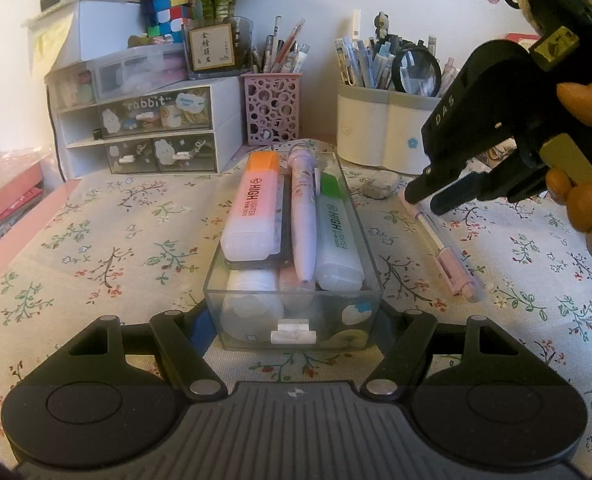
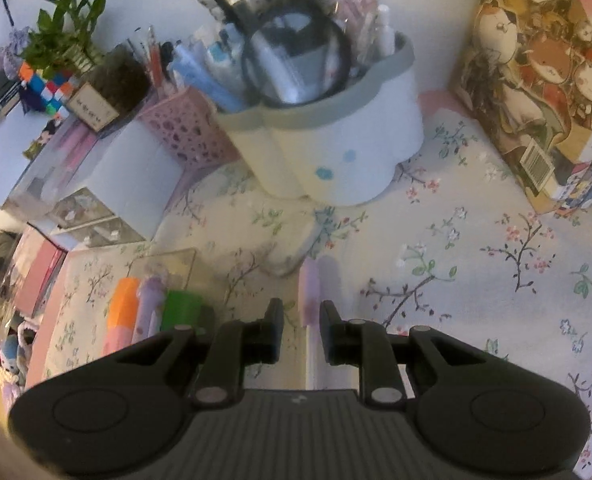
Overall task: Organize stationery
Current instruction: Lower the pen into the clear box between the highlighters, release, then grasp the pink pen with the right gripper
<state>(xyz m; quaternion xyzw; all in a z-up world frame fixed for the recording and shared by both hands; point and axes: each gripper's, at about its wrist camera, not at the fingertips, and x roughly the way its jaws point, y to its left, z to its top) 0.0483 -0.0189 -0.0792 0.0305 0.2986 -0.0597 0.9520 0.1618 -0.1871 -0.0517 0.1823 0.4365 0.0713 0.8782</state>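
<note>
A clear plastic drawer tray sits on the floral cloth between the fingers of my left gripper, which is shut on its sides. It holds an orange highlighter, a lilac pen and a green highlighter. A pink pen lies on the cloth right of the tray. My right gripper hovers over that pen's far end. In the right wrist view the right gripper is open with the pen's lilac end between its fingers. The tray's contents show at lower left.
A white mini drawer unit, a pink perforated pen cup and a white pen holder with a magnifier stand at the back. A grey eraser lies near the holder. A printed box stands at right.
</note>
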